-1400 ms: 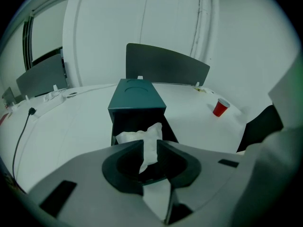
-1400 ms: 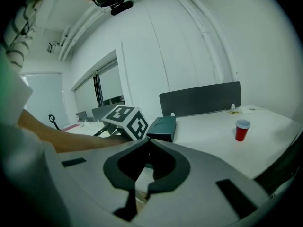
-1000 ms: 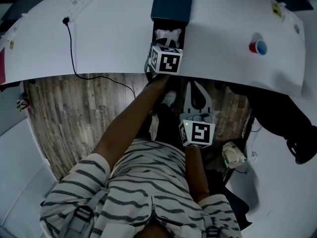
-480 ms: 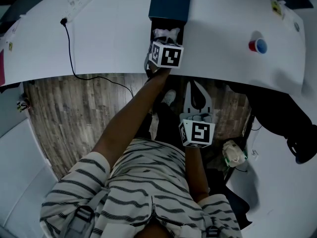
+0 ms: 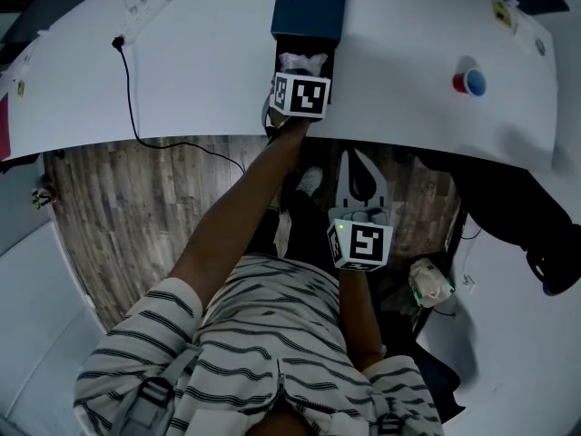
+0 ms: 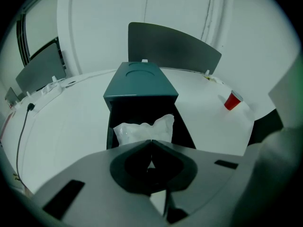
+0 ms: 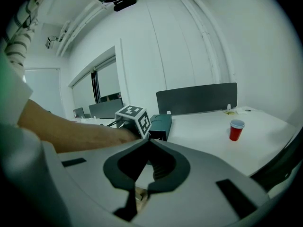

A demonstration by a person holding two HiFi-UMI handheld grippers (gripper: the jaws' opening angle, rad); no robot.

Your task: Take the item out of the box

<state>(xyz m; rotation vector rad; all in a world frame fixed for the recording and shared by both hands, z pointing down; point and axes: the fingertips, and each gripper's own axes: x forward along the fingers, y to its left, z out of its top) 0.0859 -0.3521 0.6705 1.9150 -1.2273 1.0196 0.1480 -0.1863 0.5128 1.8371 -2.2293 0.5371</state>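
Observation:
A dark teal box lies on the white table, its open end toward me. A white plastic-wrapped item sits in the opening, also seen as a crumpled bag in the left gripper view. My left gripper is shut, its tips touching right at the bag's near edge; its marker cube hides the tips in the head view. I cannot tell whether any plastic is pinched. My right gripper hangs shut and empty below the table edge, over the floor.
A red cup stands on the table to the right of the box. A black cable runs over the table's left part and off its edge. A grey partition panel rises behind the box. Wooden floor lies below.
My left gripper has moved forward a little, closer to the box opening and the white item. The right gripper has stayed where it was.

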